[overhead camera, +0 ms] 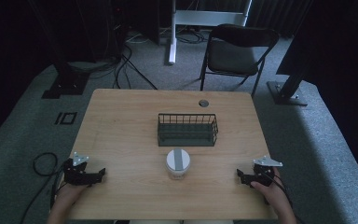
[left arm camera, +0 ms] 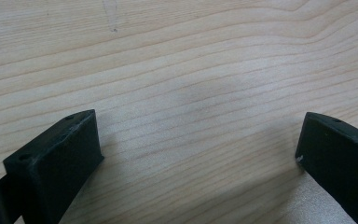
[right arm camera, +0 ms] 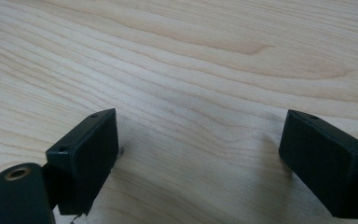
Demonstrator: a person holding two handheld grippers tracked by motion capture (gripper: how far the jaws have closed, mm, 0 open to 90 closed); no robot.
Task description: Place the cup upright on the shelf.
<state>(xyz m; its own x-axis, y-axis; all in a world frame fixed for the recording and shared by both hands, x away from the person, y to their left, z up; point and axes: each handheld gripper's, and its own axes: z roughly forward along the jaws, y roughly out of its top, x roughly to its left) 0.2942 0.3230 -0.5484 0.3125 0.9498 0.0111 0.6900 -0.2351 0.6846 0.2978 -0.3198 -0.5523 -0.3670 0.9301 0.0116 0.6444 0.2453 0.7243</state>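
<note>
- the wooden tabletop fills the middle of the room, with grey carpet all around it.
- a dark folding chair stands on the carpet beyond the far edge, well apart from the tabletop.
- a dark wire basket sits near the tabletop's centre, a little toward the far edge.
- a white cup with a grey band across its lid stands just on the near side of the basket, apart from it.
- the left gripper rests by the near left corner, jaws spread wide over bare wood, holding nothing.
- the right gripper rests by the near right corner, jaws likewise wide apart and empty.
- a small round grommet is set in the tabletop near the far edge.
</note>
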